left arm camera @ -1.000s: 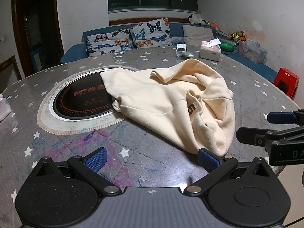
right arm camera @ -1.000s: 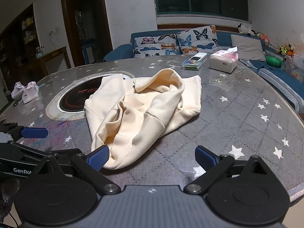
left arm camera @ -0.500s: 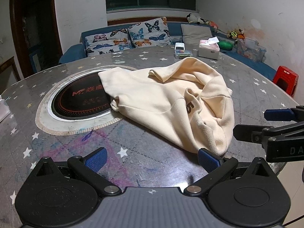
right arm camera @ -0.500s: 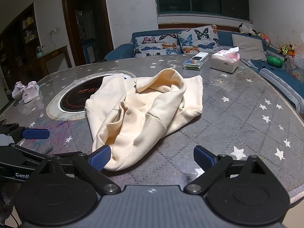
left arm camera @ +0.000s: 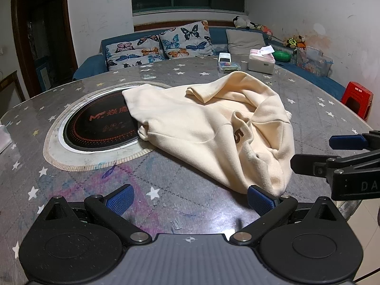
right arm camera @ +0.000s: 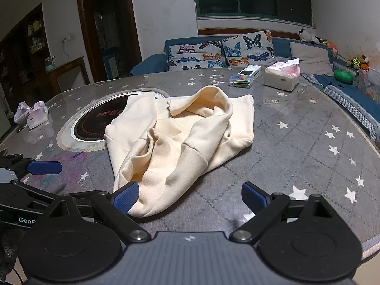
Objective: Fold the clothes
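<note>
Barely shifted over the last second: left gripper point(left arm camera: 190, 198) and right gripper point(right arm camera: 190, 196) hung wide apart, empty, low in frame before the crumpled cream sweatshirt point(left arm camera: 213, 128). Folding unstarted.

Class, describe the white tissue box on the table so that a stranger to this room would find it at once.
Start at the round grey star-patterned table and look to its far edge, near the blue sofa. There, past the crumpled cream sweatshirt, stands the tissue box. It is white and blocky with a tissue poking from its pink top, unlike the flat, clear little case with a remote control on it beside it.
</note>
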`<action>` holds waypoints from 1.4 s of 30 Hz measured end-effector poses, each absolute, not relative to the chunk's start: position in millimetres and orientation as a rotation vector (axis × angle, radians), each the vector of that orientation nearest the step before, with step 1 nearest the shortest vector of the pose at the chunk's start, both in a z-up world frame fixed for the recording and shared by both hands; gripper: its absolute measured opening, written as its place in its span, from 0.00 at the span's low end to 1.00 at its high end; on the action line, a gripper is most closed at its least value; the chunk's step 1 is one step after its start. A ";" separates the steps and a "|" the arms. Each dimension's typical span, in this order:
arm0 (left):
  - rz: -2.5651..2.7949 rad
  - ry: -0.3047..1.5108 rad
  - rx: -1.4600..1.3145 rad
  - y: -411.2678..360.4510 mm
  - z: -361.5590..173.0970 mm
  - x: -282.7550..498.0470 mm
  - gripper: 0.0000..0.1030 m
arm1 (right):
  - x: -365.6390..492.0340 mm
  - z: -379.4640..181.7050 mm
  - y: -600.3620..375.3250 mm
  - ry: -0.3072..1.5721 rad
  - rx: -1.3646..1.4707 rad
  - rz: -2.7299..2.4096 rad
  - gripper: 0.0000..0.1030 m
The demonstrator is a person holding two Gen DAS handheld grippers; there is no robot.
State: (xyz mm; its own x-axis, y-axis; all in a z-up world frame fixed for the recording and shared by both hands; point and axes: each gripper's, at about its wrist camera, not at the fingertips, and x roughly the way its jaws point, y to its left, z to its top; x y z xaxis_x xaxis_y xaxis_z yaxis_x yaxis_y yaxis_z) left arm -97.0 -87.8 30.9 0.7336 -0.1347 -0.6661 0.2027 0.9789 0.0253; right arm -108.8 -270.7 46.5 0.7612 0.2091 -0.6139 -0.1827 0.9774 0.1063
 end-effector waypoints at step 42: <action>-0.102 0.725 0.010 -45.2 50.6 19.2 1.00 | 117.2 36.6 -268.6 0.738 -0.157 0.212 0.34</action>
